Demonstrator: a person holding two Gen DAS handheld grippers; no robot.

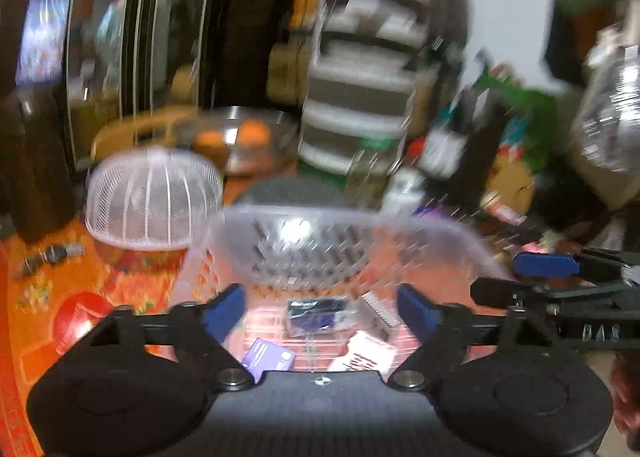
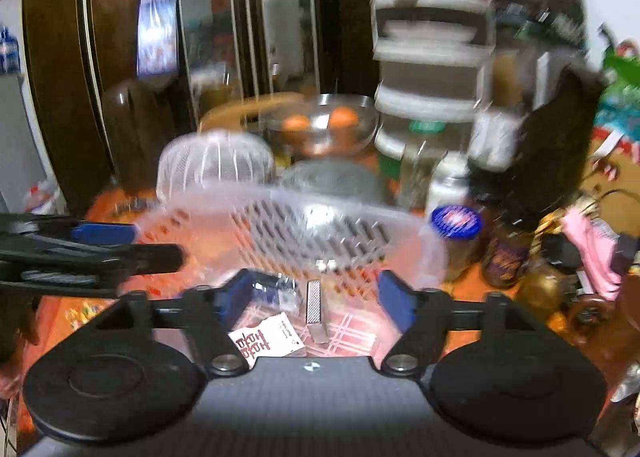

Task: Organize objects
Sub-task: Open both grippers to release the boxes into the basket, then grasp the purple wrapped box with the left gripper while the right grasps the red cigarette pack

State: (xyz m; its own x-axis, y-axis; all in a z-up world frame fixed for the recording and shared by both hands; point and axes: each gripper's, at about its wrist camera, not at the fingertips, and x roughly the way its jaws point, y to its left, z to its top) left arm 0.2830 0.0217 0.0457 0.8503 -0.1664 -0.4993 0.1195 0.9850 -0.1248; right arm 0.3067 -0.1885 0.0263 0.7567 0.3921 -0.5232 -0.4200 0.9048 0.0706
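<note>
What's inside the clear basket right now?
In the basket: a purple card, a dark packet, a white packet with red print and a small metal bar. The nearest corners are hidden behind the tool bodies.

We see a table under an orange patterned cloth (image 1: 132, 281), blurred in both views. At centre frame a clear slotted basket (image 1: 304, 241) sits on it; to its upper left stands a white mesh bowl (image 1: 154, 203). Behind, toward upper centre, a steel bowl (image 2: 320, 125) rests. In the right wrist view, a blue-lidded jar (image 2: 456, 225) stands right of the basket.
</note>
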